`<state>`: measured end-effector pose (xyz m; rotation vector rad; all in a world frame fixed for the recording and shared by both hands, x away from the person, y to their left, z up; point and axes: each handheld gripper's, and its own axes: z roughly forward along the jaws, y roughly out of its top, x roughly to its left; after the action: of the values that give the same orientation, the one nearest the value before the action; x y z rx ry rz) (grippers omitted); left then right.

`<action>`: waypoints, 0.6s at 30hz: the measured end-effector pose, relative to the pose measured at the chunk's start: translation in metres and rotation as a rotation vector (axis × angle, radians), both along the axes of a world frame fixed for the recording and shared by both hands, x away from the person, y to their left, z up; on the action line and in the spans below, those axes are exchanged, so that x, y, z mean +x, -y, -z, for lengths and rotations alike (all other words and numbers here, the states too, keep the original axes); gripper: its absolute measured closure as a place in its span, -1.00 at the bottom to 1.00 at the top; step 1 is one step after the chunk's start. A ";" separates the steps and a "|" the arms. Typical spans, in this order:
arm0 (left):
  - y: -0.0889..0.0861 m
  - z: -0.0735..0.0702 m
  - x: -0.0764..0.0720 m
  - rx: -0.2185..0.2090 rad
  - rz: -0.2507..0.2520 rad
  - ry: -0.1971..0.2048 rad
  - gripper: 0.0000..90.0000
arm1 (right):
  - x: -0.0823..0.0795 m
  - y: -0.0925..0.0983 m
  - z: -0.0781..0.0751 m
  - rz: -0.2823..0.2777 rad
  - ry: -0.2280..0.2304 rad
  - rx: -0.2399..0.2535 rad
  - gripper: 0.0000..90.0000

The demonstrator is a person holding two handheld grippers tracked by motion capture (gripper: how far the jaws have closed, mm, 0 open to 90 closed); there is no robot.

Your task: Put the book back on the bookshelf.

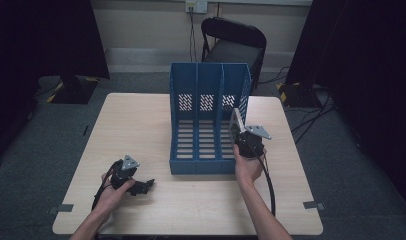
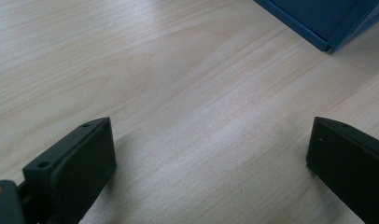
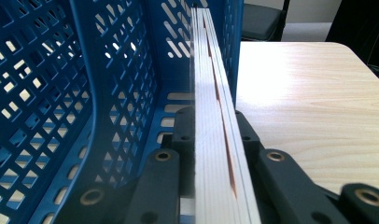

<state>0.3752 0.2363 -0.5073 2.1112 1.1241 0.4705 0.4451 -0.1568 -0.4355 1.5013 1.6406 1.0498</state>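
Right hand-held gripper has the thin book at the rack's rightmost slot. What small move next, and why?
Probably ease the right hand-held gripper forward so the book slides deeper into the blue file rack. Its jaws are clamped on the book's edge, and the book stands upright at the right compartment, close beside the outer wall. The left hand-held gripper rests open on the table, uninvolved.

Two hand-held grippers, both black-bodied. Left gripper (image 1: 141, 186): grey three-cornered plate on top, black cable looping off its rear; blocky matt black jaws, a small hole near each tip. Right gripper (image 1: 237, 126): grey three-cornered plate, thick black cable trailing back along the forearm; jaw linkage bars black, brass-coloured screw bushings at the pivots. Forearms bare, no sleeves.
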 end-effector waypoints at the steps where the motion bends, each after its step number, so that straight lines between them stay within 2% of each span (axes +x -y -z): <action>1: 0.000 0.000 0.000 0.000 0.000 0.000 -0.98 | 0.000 0.000 0.000 0.001 -0.001 0.001 0.70; 5: 0.000 0.000 0.000 0.000 0.000 0.000 -0.98 | -0.001 0.000 -0.001 0.011 0.015 -0.004 0.64; 10: 0.000 0.000 0.000 0.000 0.000 0.000 -0.98 | -0.002 0.003 -0.009 -0.005 0.028 -0.002 0.58; 14: 0.000 0.000 0.000 -0.002 -0.002 -0.001 -0.98 | 0.000 0.005 -0.010 -0.025 0.012 0.012 0.68; 18: 0.000 0.000 0.000 -0.002 -0.002 -0.001 -0.98 | -0.001 0.001 -0.010 -0.006 0.023 0.000 0.70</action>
<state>0.3749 0.2361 -0.5074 2.1095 1.1268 0.4687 0.4439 -0.1578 -0.4256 1.4802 1.6302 1.0666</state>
